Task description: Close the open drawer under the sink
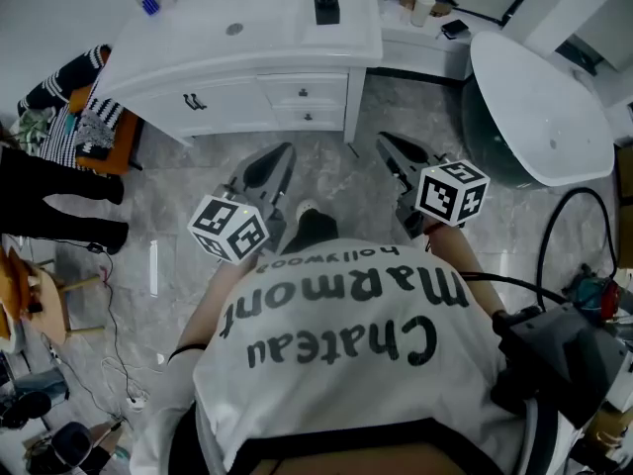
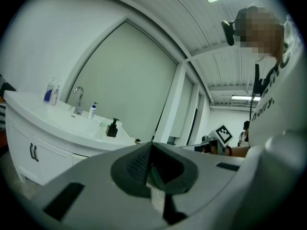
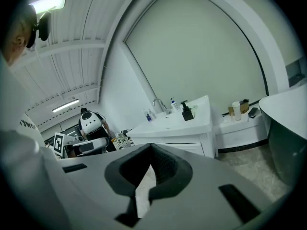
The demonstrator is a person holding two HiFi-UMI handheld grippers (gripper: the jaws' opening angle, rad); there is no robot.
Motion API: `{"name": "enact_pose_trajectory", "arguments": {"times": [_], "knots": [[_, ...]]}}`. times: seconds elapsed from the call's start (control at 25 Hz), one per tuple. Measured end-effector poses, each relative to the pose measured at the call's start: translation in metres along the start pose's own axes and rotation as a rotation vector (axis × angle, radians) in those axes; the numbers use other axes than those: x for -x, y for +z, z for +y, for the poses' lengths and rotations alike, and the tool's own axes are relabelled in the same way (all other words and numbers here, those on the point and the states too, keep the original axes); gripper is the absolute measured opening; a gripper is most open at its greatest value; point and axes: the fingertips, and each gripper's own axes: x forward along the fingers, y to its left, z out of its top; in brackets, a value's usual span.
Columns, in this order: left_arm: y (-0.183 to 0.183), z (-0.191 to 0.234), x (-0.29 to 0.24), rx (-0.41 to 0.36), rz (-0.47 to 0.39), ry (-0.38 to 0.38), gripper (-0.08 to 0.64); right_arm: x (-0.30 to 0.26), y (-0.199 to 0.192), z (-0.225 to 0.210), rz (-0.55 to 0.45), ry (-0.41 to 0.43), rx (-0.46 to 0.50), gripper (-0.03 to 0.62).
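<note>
Looking steeply down, a white vanity (image 1: 267, 40) stands across the grey floor (image 1: 336, 178) from a person whose printed shirt (image 1: 346, 364) hides the legs. Only one shoe (image 1: 305, 209) shows. Two drawers are stacked at the right of the vanity's front, an upper drawer (image 1: 302, 91) and a lower drawer (image 1: 305, 117), each with one dark knob. From this angle it is hard to tell which one stands out. The left gripper (image 1: 286, 149) and the right gripper (image 1: 382, 139) hang well short of them, each with its jaws clenched together on nothing. In the left gripper view the gripper's own body covers the drawers. One black pump bottle (image 1: 326, 6) sits on the countertop. A white bathtub (image 1: 539, 107) is cut off at the right edge.
</note>
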Motion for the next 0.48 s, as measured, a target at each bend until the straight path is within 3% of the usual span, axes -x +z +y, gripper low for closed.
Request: {"name": "enact_pose_trajectory", "arguments": {"times": [0.48], "knots": [[-0.0044, -0.0031, 0.0056, 0.010, 0.000, 0.000, 0.009, 0.0048, -0.0071, 0.0012, 0.001, -0.010, -0.015, 0.012]]}}
